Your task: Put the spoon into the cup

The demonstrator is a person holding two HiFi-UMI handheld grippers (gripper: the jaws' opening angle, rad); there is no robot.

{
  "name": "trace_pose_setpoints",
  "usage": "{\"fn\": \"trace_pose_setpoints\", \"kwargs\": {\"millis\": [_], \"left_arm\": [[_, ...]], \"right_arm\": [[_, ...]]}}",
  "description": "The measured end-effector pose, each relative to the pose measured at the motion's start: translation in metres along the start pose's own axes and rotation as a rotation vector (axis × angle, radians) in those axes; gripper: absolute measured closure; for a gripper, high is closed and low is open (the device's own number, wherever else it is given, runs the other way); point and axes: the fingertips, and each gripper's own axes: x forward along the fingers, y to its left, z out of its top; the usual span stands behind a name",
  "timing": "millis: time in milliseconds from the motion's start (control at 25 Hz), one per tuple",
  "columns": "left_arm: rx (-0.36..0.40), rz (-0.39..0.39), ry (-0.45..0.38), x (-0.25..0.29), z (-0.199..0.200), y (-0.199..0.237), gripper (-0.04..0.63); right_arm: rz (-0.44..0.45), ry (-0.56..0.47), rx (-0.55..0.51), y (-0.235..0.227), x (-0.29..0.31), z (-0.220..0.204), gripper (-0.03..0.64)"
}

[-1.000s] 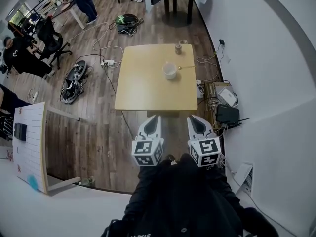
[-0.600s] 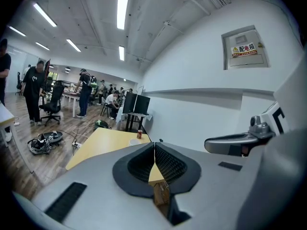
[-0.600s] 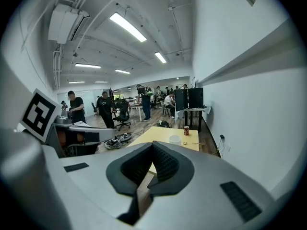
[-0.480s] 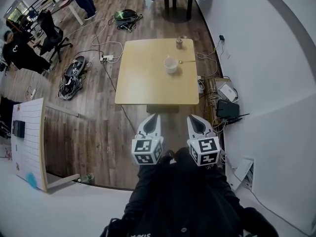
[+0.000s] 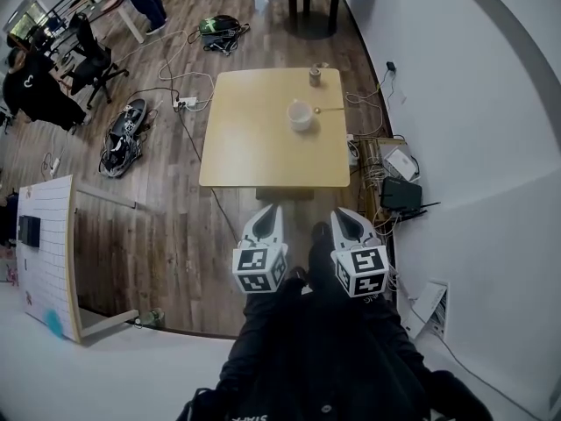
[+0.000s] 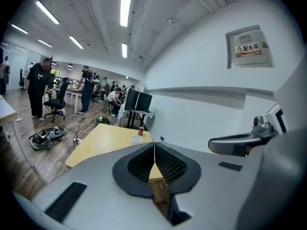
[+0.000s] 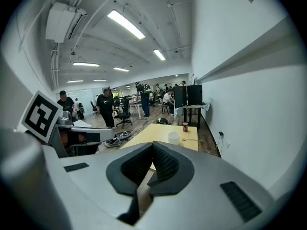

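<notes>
A white cup (image 5: 300,115) stands on the far right part of a light wooden table (image 5: 254,152). The gold spoon (image 5: 330,109) lies on the table just right of the cup, apart from it. Both show small in the right gripper view, the cup (image 7: 173,137) with the spoon (image 7: 192,139) beside it. My left gripper (image 5: 267,211) and right gripper (image 5: 345,213) are held side by side well short of the table's near edge. Each is shut with nothing between its jaws. The left gripper view shows the cup (image 6: 136,139) far ahead.
A small red can (image 5: 315,76) stands at the table's far edge behind the cup. Cables and boxes (image 5: 390,178) lie on the floor right of the table along the white wall. Bags (image 5: 123,139), office chairs and people are off to the left.
The table sits slightly higher in the head view than before. A shoe tip has come into view between the grippers. Both grippers keep their place in the picture and stay shut.
</notes>
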Motion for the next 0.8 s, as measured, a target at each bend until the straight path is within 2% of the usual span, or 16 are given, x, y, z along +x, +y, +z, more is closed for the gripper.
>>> {"fn": "trace_pose_setpoints", "kwargs": {"millis": [280,440,800], "left_arm": [[0.006,0.006,0.026,0.05,0.005,0.002,0.561],[0.012,0.024,0.024,0.094,0.029,0.015,0.561],[0.037,0.012,0.029,0.208,0.079,0.015,0.561]], "right_arm": [[0.015,0.013,0.03,-0.036,0.042,0.007,0.604],[0.036,-0.012,0.022,-0.059,0.08,0.036,0.604],[0.045,-0.026,0.045,-0.139,0.158,0.084,0.603]]}}
